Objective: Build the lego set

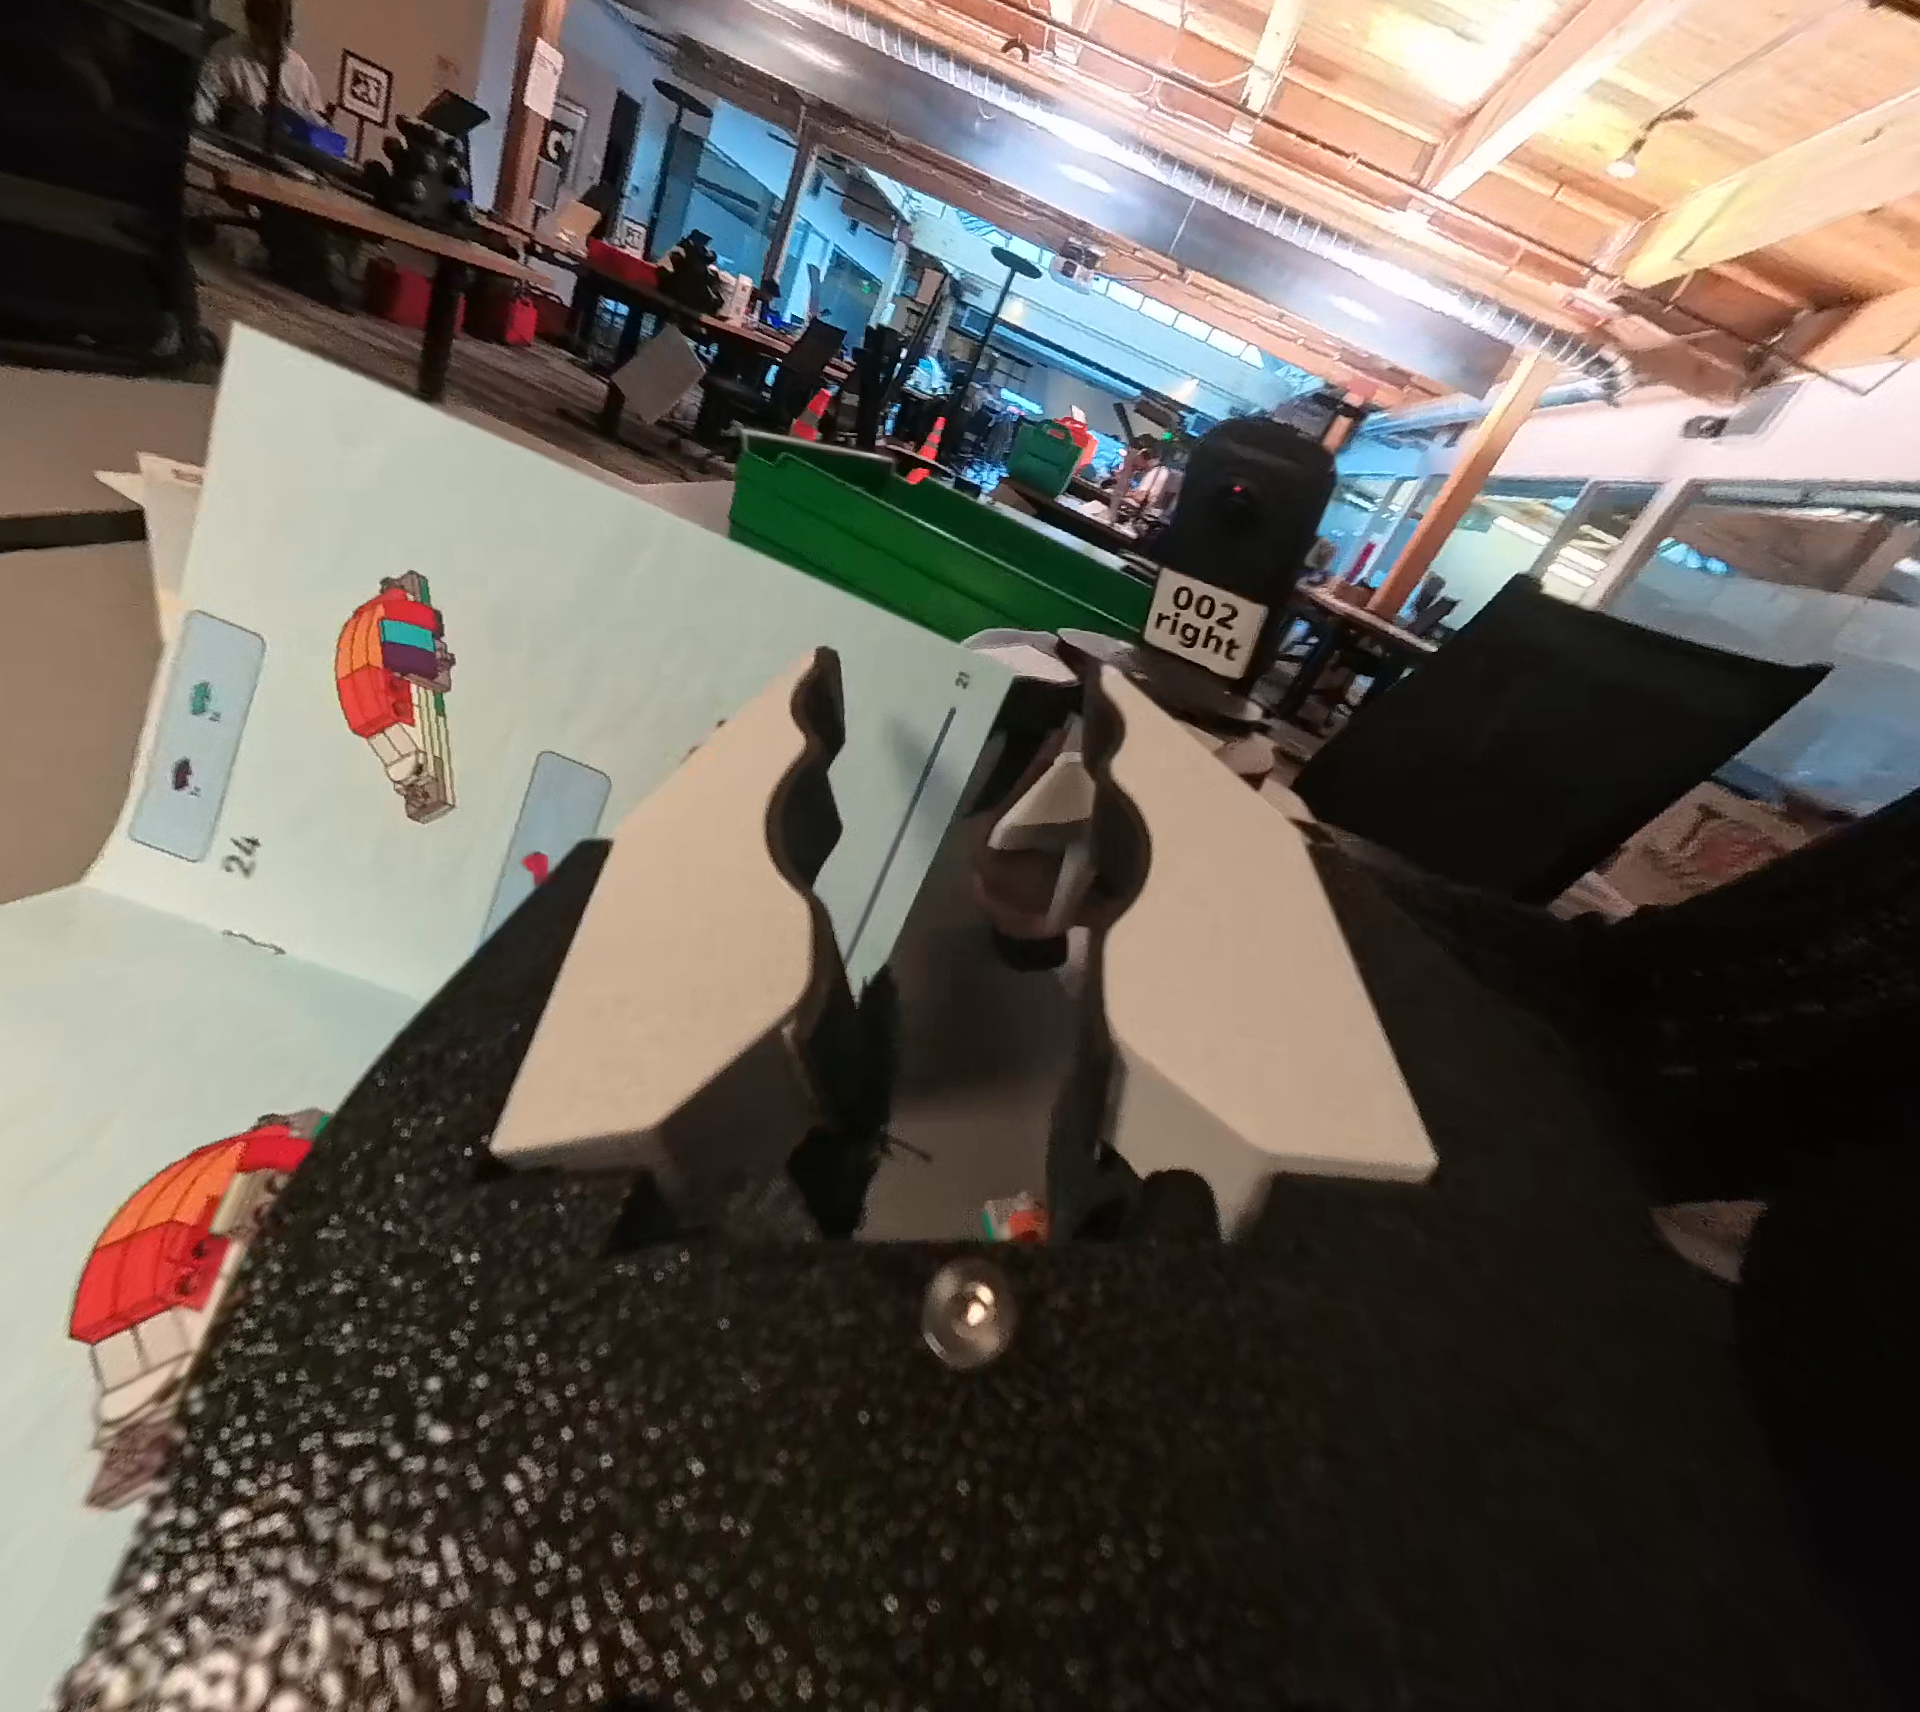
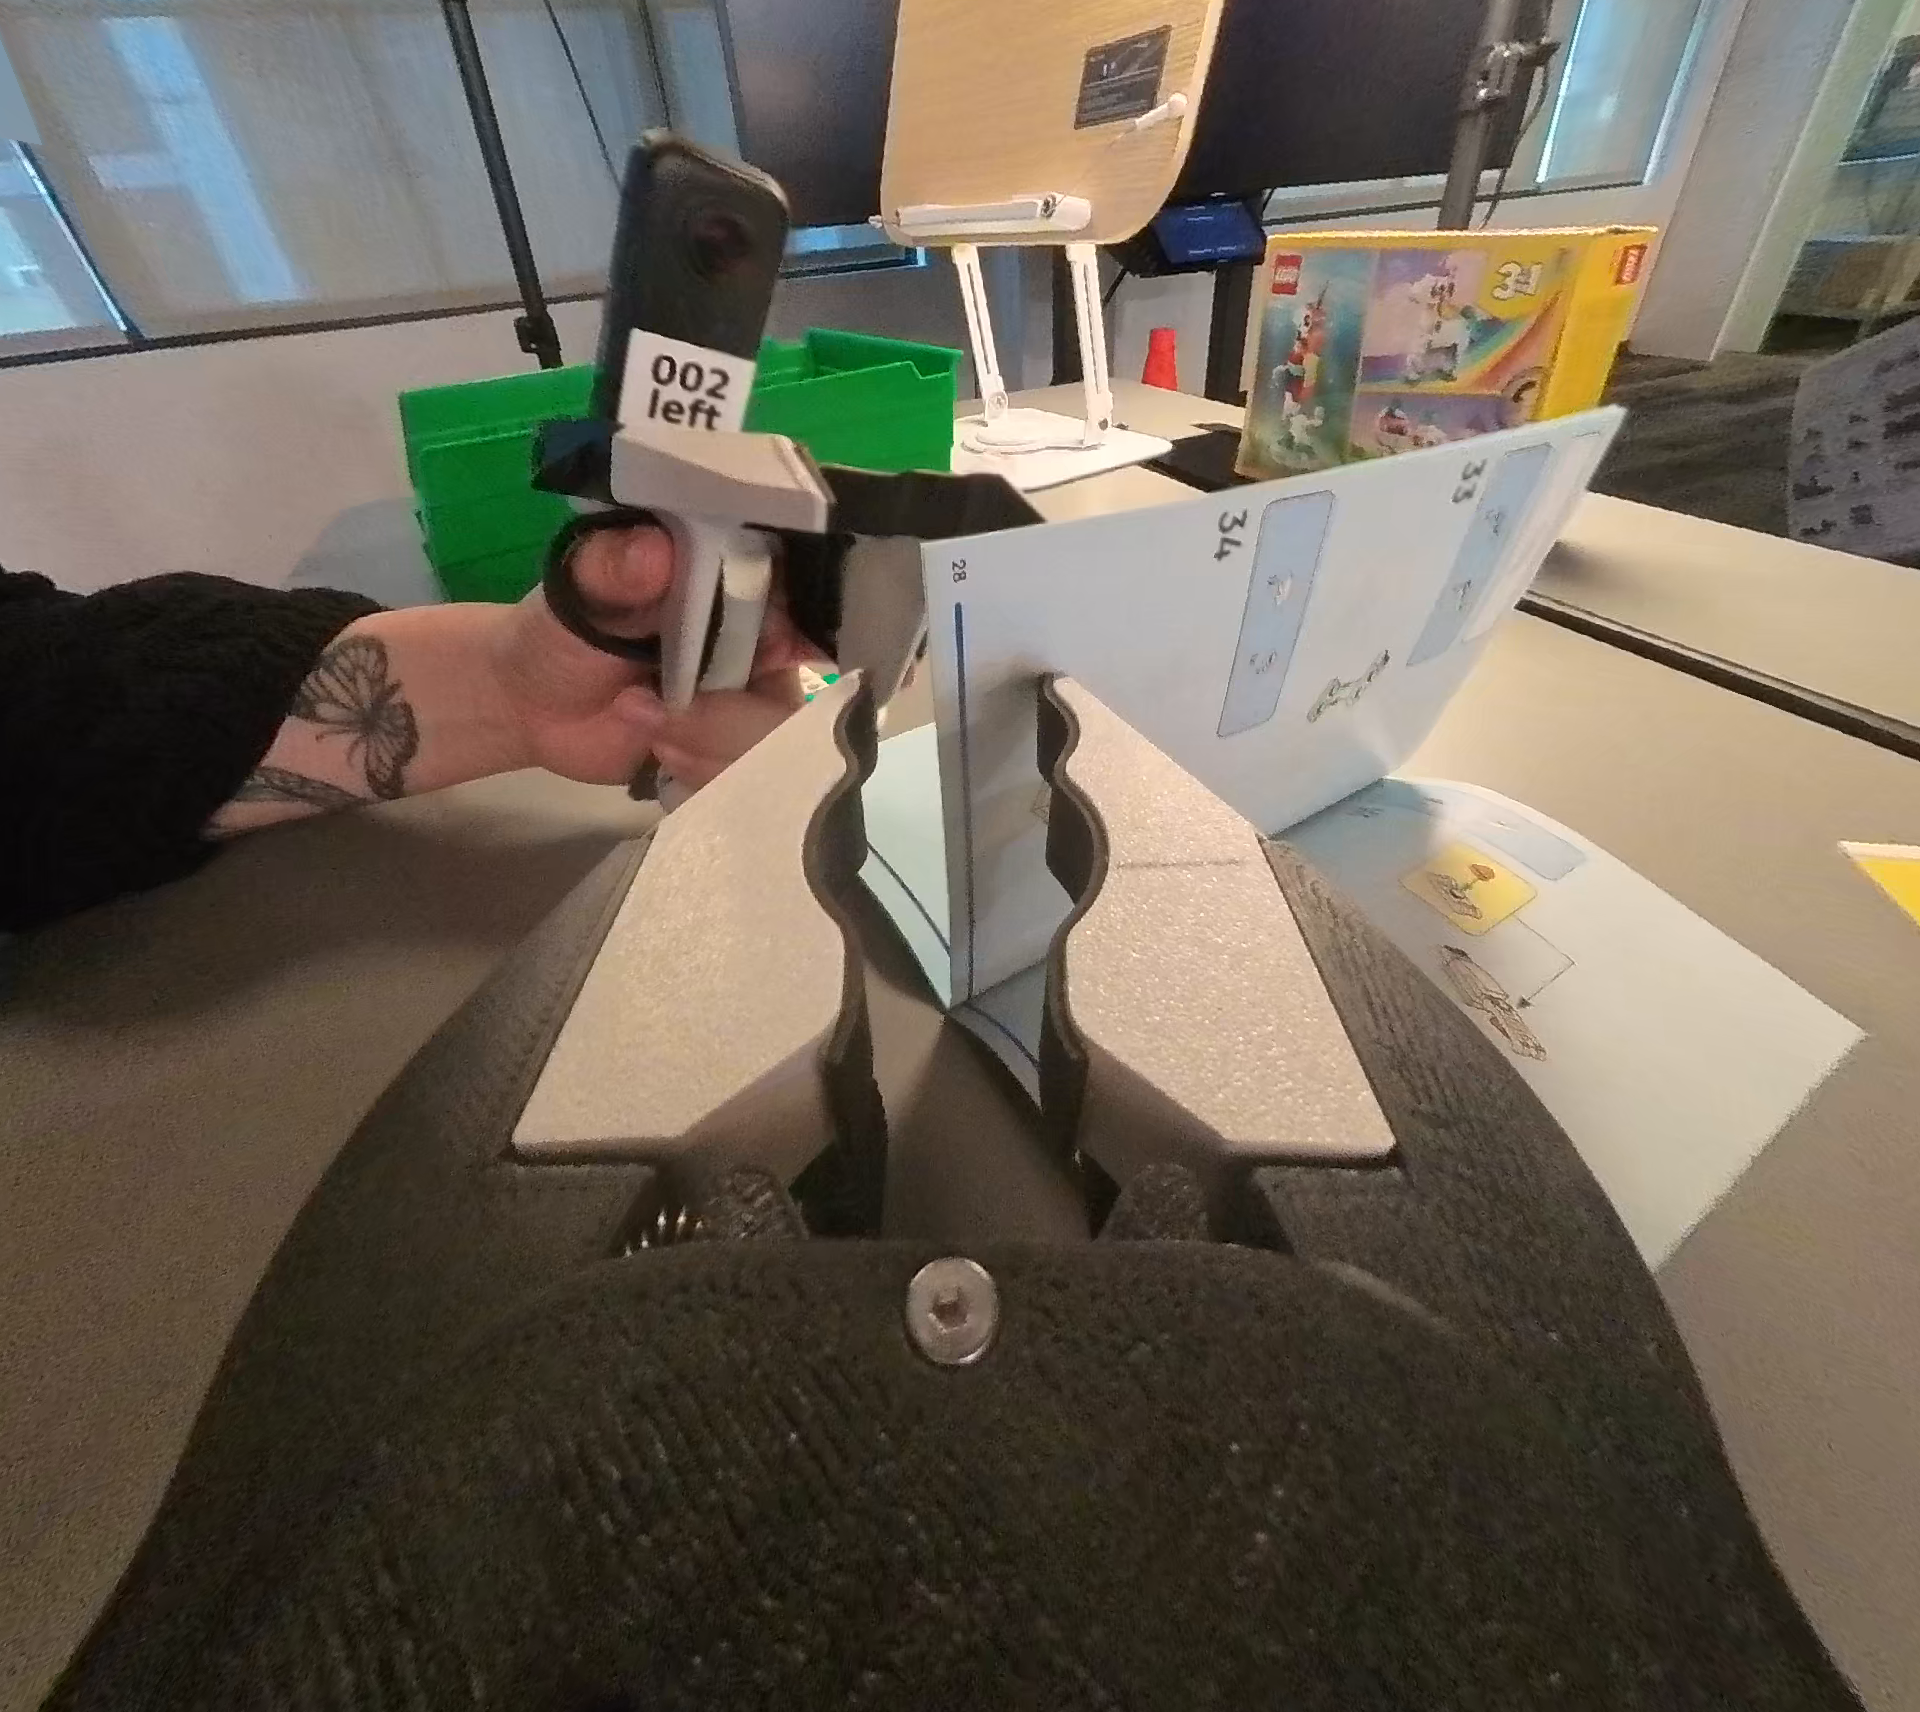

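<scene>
The light-blue instruction booklet (image 2: 1558, 987) lies open on the grey table (image 2: 312, 1091). One page (image 2: 1247, 623) stands upright, and it also shows in the left wrist view (image 1: 623, 623). My right gripper (image 2: 954, 696) is open, with the page's free edge standing in the gap between its fingers. My left gripper (image 1: 964, 670) is open at the page's top corner, facing the right gripper (image 1: 1236, 519) across the page. In the right wrist view the left gripper (image 2: 717, 519) is held by a hand (image 2: 499, 706). A small white, orange and green Lego piece (image 1: 1008, 1221) shows low between the left fingers.
Green plastic bins (image 2: 862, 395) stand behind the left gripper and also show in the left wrist view (image 1: 883, 530). The yellow Lego box (image 2: 1434, 353) stands at the back right. A white stand with a wooden board (image 2: 1060, 52) is behind the booklet. Left and right tips are no more than a few centimetres apart.
</scene>
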Available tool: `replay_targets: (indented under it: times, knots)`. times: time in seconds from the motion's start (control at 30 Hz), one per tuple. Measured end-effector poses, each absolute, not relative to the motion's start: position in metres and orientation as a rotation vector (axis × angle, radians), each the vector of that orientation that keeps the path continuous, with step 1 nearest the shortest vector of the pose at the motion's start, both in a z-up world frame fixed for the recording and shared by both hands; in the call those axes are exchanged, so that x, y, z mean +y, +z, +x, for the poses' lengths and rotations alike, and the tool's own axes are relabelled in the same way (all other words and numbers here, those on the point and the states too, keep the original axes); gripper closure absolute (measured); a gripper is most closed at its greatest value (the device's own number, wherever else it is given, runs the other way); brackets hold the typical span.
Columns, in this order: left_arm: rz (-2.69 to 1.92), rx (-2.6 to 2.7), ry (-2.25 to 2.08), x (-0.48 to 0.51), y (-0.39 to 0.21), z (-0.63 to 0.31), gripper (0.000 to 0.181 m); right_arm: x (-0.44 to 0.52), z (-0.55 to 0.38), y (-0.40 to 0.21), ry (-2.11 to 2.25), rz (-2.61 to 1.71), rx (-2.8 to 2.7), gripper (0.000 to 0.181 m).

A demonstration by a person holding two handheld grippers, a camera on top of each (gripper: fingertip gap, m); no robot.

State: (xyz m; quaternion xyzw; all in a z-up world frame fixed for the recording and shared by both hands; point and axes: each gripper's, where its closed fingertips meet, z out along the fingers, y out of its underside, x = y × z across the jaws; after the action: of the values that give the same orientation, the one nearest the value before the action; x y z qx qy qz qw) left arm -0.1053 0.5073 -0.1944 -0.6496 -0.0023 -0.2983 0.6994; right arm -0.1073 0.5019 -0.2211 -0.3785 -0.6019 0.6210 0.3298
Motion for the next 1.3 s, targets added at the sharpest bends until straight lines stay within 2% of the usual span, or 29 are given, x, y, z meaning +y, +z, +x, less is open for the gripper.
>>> replay_targets:
  times: [0.13,0.4,1.13,1.3]
  knots:
    - [-1.454,0.031,-0.589,0.507,-0.194,-0.104,0.145,0.501,-0.107,-0.221,1.624,-0.989,-1.577,0.152]
    - [-1.479,0.027,-0.561,0.51,-0.198,-0.104,0.147,0.501,-0.107,-0.221,1.621,-0.984,-1.581,0.153]
    - [-1.484,0.016,-0.596,0.51,-0.201,-0.104,0.18,0.5,-0.107,-0.221,1.627,-0.982,-1.582,0.155]
    - [-1.511,0.029,-0.611,0.511,-0.204,-0.102,0.181,0.5,-0.107,-0.221,1.624,-0.982,-1.581,0.155]
